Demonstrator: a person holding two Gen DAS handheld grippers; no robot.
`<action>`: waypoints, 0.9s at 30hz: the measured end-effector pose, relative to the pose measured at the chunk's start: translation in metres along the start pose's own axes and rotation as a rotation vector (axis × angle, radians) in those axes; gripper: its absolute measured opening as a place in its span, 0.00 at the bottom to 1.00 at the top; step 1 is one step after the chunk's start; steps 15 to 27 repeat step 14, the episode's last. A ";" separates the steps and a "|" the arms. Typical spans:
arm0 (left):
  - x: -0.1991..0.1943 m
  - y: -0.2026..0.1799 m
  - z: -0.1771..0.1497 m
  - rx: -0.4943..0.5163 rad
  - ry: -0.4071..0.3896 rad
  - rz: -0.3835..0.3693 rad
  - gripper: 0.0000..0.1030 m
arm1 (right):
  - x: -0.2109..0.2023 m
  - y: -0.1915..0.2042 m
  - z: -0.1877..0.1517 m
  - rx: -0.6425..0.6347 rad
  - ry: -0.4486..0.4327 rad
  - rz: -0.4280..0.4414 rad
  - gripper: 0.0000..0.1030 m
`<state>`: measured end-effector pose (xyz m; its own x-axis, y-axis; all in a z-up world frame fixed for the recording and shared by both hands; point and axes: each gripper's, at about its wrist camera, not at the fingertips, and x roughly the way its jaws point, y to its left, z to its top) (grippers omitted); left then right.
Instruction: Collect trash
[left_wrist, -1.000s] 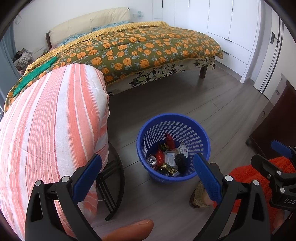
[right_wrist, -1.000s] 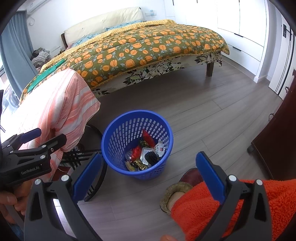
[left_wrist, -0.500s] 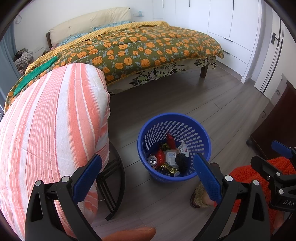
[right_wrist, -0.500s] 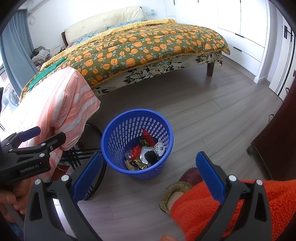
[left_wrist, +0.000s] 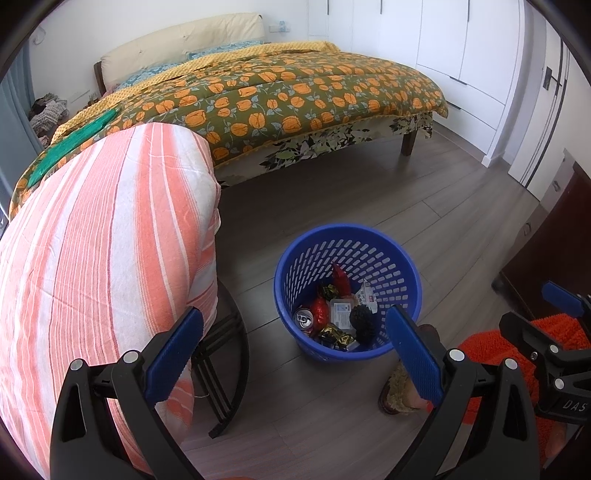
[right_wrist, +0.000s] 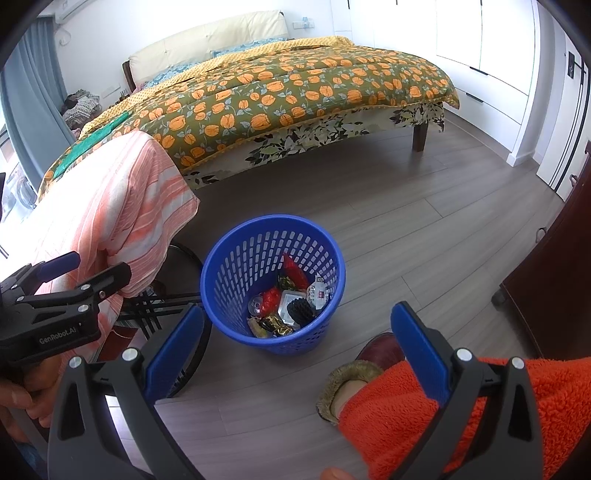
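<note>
A blue perforated plastic basket (left_wrist: 388, 243) (right_wrist: 236, 254) stands on the grey wood floor. Inside lie a drink can (left_wrist: 303, 318), red wrappers (left_wrist: 319, 308) (right_wrist: 271, 297), gold foil wrappers (left_wrist: 334, 334), a white packet (right_wrist: 318, 293) and a black lump (left_wrist: 360, 319) (right_wrist: 300, 310). My left gripper (left_wrist: 293, 349) hovers open just in front of the basket, nothing between its blue pads. My right gripper (right_wrist: 293, 341) is also open and empty, held above the basket's near side. In the left wrist view the right gripper appears at the right edge; the left one appears at the left edge of the right wrist view.
A chair draped with an orange-and-white striped cloth (left_wrist: 103, 258) (right_wrist: 122, 199) stands left of the basket on a black metal base (left_wrist: 221, 369). Behind is a bed with a floral cover (left_wrist: 277, 99). A dark cabinet (right_wrist: 554, 277) stands right. A slippered foot (right_wrist: 351, 380) and orange trouser leg (right_wrist: 480, 406) are near.
Both views have shifted very slightly; the basket sits a touch higher and closer in frame. Both grippers stay open and empty.
</note>
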<state>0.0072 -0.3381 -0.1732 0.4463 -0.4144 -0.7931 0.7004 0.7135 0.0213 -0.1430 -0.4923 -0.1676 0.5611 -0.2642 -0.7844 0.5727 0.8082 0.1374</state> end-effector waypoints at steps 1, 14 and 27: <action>0.000 0.001 0.000 -0.005 -0.004 0.006 0.95 | 0.001 -0.001 -0.001 0.000 0.001 0.000 0.96; -0.002 0.001 0.003 -0.011 0.020 0.005 0.95 | 0.004 -0.007 -0.004 0.005 0.010 -0.005 0.96; -0.002 0.001 0.003 -0.011 0.020 0.005 0.95 | 0.004 -0.007 -0.004 0.005 0.010 -0.005 0.96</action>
